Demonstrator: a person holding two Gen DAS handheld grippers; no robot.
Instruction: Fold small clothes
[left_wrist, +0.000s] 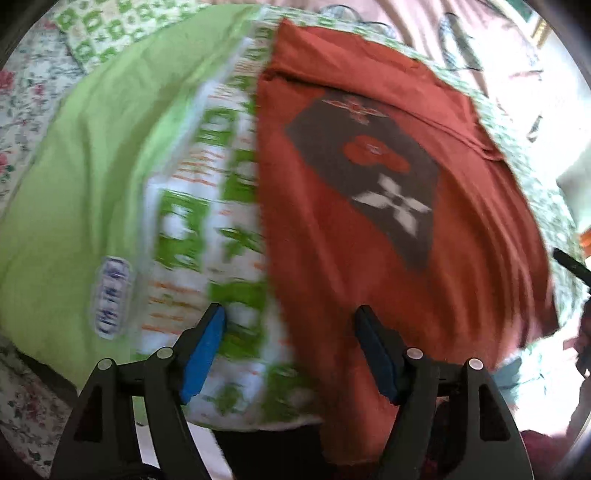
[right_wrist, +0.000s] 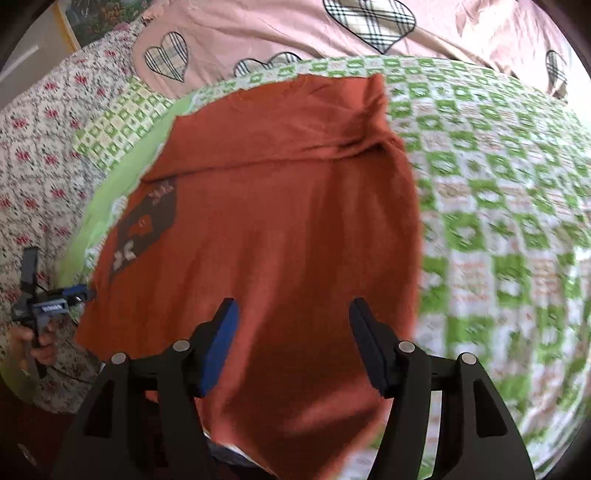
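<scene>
A rust-orange T-shirt (left_wrist: 369, 258) with a dark print panel (left_wrist: 373, 170) lies spread on a green-and-white checked blanket (left_wrist: 207, 221). It also shows in the right wrist view (right_wrist: 288, 221), with one side folded over itself at the far end. My left gripper (left_wrist: 291, 314) is open and empty, hovering over the shirt's left edge near its hem. My right gripper (right_wrist: 291, 306) is open and empty above the shirt's near part. The left gripper shows in the right wrist view (right_wrist: 62, 297) at the shirt's left edge.
The checked blanket (right_wrist: 498, 221) has a plain lime-green side (left_wrist: 92, 166). A pink cover with checked hearts (right_wrist: 277, 29) lies behind. A floral bedsheet (right_wrist: 40, 147) is at the left. The near bed edge drops off below the hem.
</scene>
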